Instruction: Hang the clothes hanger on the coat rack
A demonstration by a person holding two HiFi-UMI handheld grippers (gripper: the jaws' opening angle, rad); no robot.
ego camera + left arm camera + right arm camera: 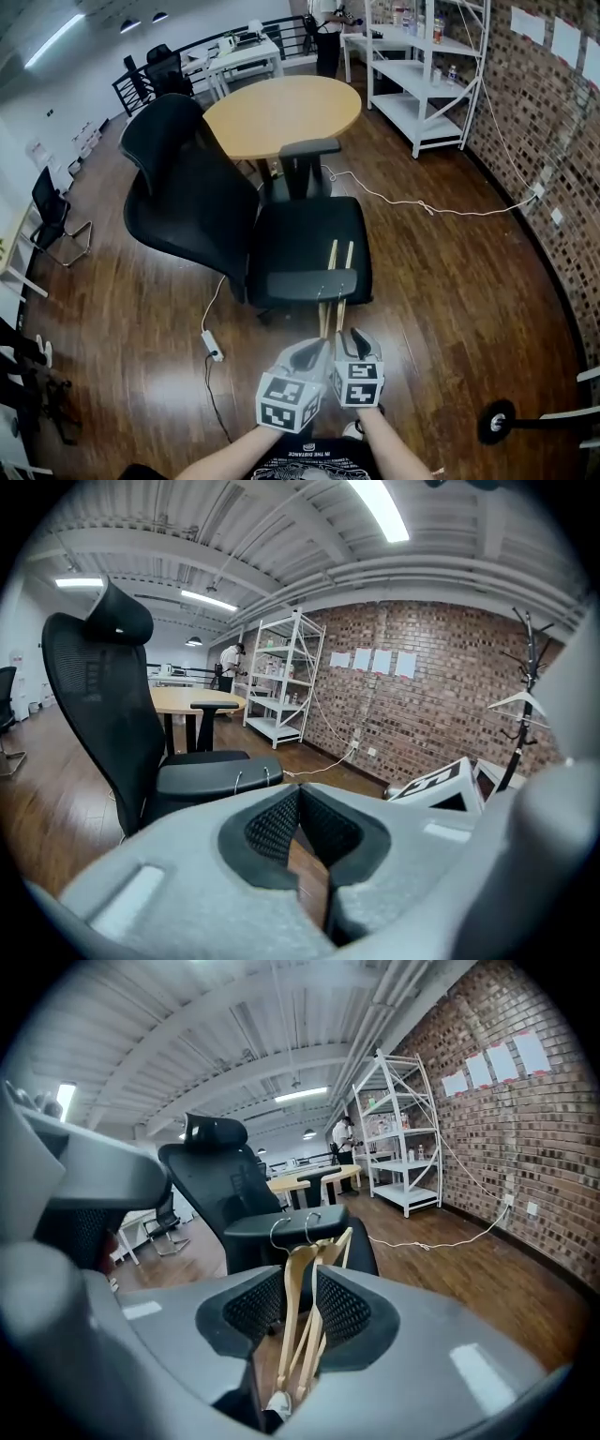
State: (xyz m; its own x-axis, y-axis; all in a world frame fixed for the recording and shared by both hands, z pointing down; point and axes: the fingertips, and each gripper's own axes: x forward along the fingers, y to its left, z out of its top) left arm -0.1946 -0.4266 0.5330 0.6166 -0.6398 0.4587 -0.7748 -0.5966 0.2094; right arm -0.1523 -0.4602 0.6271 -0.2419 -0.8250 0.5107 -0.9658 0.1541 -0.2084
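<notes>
Two wooden hangers (335,272) hang by their metal hooks from the near armrest (311,282) of a black office chair (187,197). My right gripper (359,339) is just in front of their lower ends. In the right gripper view the hangers (305,1279) stand in the gap of the right gripper (300,1288), which is open, and the pads do not press on them. My left gripper (309,349) is close beside the right one; in its own view the left gripper (298,794) is shut and empty. The black coat rack (525,667) stands by the brick wall with a white hanger (520,703) on it.
A round wooden table (281,112) stands behind the chair and white shelving (422,75) at the back right. A white cable (412,202) and a power strip (214,352) lie on the floor. The coat rack's base (494,421) is at the lower right. A person (328,37) stands far back.
</notes>
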